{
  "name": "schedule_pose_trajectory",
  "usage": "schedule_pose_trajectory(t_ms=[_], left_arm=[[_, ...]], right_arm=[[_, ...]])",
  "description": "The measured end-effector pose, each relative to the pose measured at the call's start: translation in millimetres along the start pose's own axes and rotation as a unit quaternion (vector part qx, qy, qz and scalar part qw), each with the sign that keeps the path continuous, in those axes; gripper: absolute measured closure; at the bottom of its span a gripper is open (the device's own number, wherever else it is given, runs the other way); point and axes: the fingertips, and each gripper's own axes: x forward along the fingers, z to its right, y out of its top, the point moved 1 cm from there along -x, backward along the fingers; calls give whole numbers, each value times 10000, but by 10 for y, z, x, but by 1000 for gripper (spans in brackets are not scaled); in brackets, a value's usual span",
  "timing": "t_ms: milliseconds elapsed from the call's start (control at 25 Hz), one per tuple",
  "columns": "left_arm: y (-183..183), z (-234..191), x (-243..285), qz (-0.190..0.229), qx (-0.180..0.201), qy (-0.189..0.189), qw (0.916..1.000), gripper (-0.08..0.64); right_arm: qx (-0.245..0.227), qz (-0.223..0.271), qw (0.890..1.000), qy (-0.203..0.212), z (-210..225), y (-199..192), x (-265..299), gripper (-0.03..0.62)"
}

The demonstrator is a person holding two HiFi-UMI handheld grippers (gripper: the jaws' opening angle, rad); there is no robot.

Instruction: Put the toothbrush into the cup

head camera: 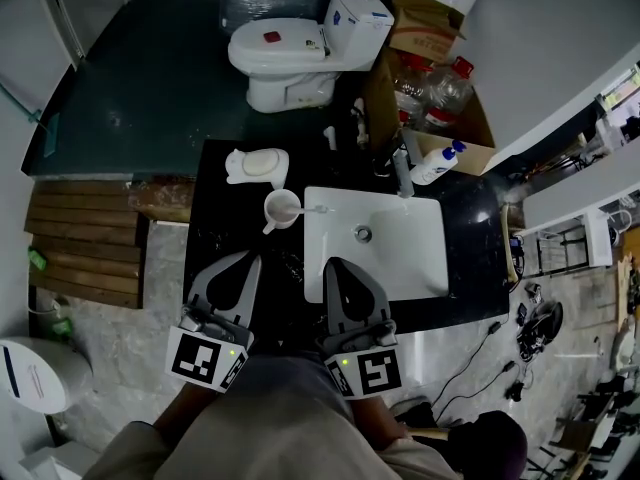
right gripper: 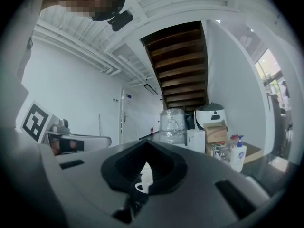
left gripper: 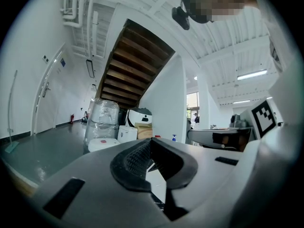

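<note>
Head view shows our left tool (head camera: pixel 250 260) held level over the near edge of the bench (head camera: pixel 215 218). It is angled slightly to the right, and its two halves are pressed together with nothing between them. Beyond its tip the cup (head camera: pixel 280 211) stands upright beside the rear left corner of the sink (head camera: pixel 420 258). The toothbrush (head camera: pixel 315 209) sits in the cup, its free end leaning right over the sink's rim. Our right tool (head camera: pixel 336 265) lies alongside the left one, also level, its tip over the sink's near left corner. It too is pressed together and empty, well apart from cup and toothbrush.
</note>
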Motion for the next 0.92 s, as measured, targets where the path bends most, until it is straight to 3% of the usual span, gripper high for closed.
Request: schedule_pose_trajectory(t_ms=[920], left_arm=[[-15, -11, 16, -22, -20, 32, 10000, 551]], right_arm=[[18, -53, 10000, -52, 39, -13, -20, 588]])
